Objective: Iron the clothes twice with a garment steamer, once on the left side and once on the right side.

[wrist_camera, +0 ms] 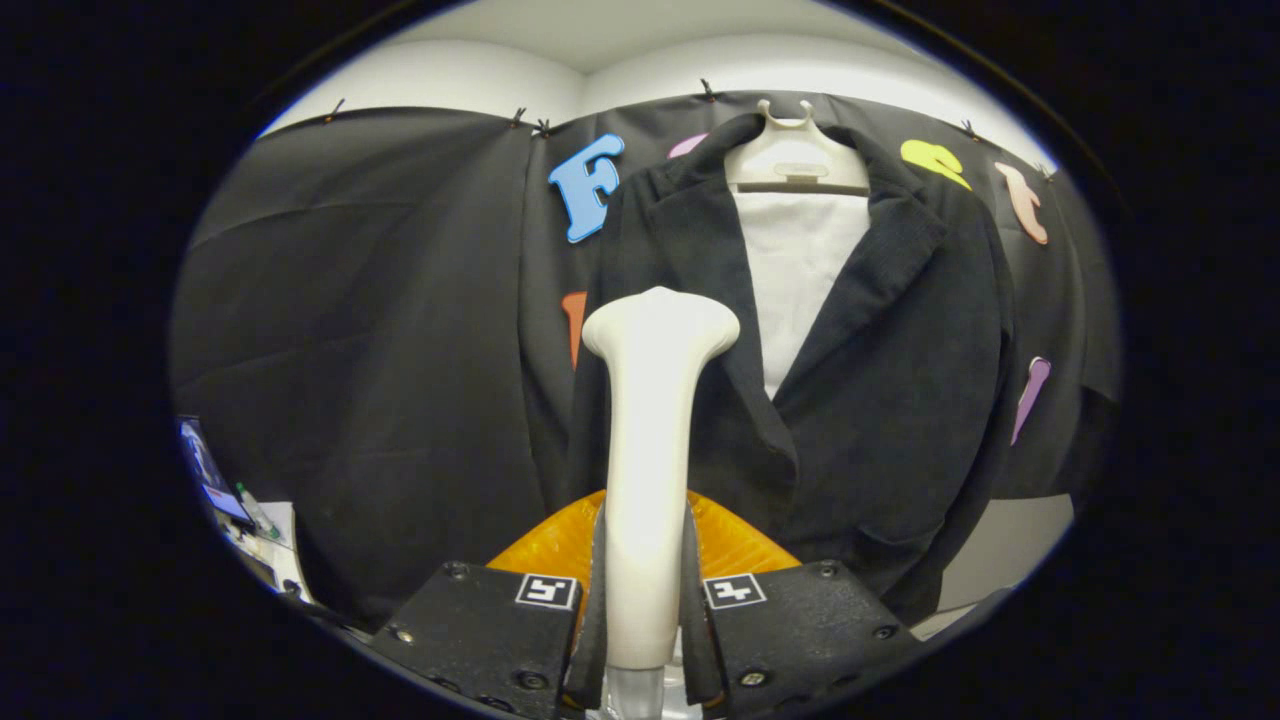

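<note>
Gripper [645, 600] clamps steamer [650, 440], prob. touching jacket [880, 380].

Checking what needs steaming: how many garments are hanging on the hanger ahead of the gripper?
2: a dark jacket on the white hanger, beyond the steamer head that the gripper is shut on, and a white garment inside its open front. More may hide under the jacket.

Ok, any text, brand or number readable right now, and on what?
No text on the steamer, clamped between the fingers of the gripper.
No text on the jacket or hanger.
The square markers on the gripper: patterns, not words.
The screen: too small to read.
</note>
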The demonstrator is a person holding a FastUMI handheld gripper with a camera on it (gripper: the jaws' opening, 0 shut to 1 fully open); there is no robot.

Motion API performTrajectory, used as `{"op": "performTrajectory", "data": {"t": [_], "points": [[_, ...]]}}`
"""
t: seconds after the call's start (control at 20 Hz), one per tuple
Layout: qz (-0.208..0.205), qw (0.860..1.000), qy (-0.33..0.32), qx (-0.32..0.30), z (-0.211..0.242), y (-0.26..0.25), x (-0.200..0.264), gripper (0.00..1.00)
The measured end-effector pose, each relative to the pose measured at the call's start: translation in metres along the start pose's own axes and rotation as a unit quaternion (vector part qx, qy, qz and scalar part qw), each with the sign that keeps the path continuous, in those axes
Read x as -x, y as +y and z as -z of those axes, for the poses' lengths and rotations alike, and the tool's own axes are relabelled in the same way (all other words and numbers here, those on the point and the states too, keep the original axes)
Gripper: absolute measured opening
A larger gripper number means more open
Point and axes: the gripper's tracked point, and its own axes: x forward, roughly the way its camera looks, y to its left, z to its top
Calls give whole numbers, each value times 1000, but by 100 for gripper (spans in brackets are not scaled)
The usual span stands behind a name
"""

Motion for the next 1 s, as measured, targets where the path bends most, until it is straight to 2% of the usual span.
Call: {"op": "performTrajectory", "data": {"t": [1.0], "points": [[-5,996,88,-10,106,-13,6,33]]}}
